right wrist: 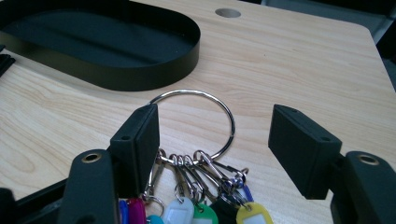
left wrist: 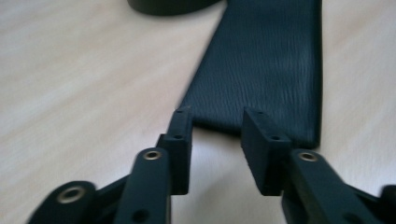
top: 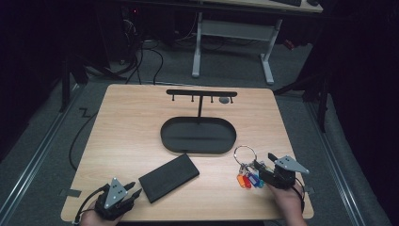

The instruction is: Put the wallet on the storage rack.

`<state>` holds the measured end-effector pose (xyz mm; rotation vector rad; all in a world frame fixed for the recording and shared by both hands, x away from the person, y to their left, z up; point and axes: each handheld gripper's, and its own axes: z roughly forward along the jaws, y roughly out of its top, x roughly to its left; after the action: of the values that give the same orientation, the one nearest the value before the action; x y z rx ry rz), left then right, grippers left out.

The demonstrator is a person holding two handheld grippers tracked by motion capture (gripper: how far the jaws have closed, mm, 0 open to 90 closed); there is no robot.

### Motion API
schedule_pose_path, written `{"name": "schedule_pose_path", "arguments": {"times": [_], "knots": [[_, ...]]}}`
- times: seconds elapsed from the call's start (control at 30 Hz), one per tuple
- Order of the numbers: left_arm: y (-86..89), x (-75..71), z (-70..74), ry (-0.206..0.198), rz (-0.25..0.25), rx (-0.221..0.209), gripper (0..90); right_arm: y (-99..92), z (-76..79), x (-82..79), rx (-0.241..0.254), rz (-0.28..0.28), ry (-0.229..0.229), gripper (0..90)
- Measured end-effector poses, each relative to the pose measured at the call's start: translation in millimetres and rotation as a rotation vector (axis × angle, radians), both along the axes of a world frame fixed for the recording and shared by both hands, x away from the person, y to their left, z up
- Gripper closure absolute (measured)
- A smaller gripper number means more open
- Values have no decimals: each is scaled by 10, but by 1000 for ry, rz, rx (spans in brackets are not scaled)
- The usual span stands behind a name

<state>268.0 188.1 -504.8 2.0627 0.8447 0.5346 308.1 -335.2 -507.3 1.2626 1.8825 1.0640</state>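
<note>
Black hand-held gripper (top: 134, 192), grey triangular plate

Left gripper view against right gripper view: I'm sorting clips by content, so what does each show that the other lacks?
The left gripper view has the flat black case lying just beyond its open fingers. The right gripper view has the key ring with coloured tags between its open fingers, and a round hole in the table. Both share the wooden table and the black oval tray.

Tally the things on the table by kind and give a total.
Black oval metal tray with a T-shaped hook stand: 1
Flat black rectangular case: 1
Silver key ring with coloured plastic tags: 1
Hand-held claws, left claw, right claw: 2
Total: 5
</note>
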Motion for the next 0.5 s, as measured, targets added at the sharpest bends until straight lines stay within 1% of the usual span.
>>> {"name": "schedule_pose_path", "arguments": {"times": [0.03,0.07,0.1,0.13,0.17,0.2,0.23,0.27,0.3,0.33,0.37,0.43,0.47,0.5], "knots": [[0,0,0,0,0,0,595,-7,-6,2,0,-1,3,339],[-125,95,62,-19,-27,-29,576,-12,-11,1,2,-2,5,339],[-125,95,62,-19,-27,-29,557,-12,-11,1,2,-2,5,339],[-311,179,113,-29,-83,-36,529,-19,-11,-10,2,-4,5,339],[-420,220,123,-32,-108,-22,516,-20,-11,-18,2,-4,5,339],[-525,267,125,-27,-129,-11,491,-23,-10,-28,0,-5,6,340],[-525,267,125,-27,-129,-11,486,-23,-10,-28,0,-5,6,340],[-643,320,112,-20,-159,-7,486,-25,-13,-38,1,-7,8,340],[-721,359,94,-12,-179,1,492,-38,-16,-52,2,-11,8,341],[-827,404,53,0,-204,12,496,-42,-16,-57,3,-13,8,342],[-870,409,33,-2,-216,22,494,-46,-18,-62,4,-12,10,341],[-941,386,1,-20,-230,59,480,-50,-31,-67,5,-10,14,342],[-941,386,1,-20,-230,59,475,-50,-31,-67,5,-10,14,342],[-974,364,-14,-37,-238,81,475,-50,-37,-69,5,-11,20,342]]}}
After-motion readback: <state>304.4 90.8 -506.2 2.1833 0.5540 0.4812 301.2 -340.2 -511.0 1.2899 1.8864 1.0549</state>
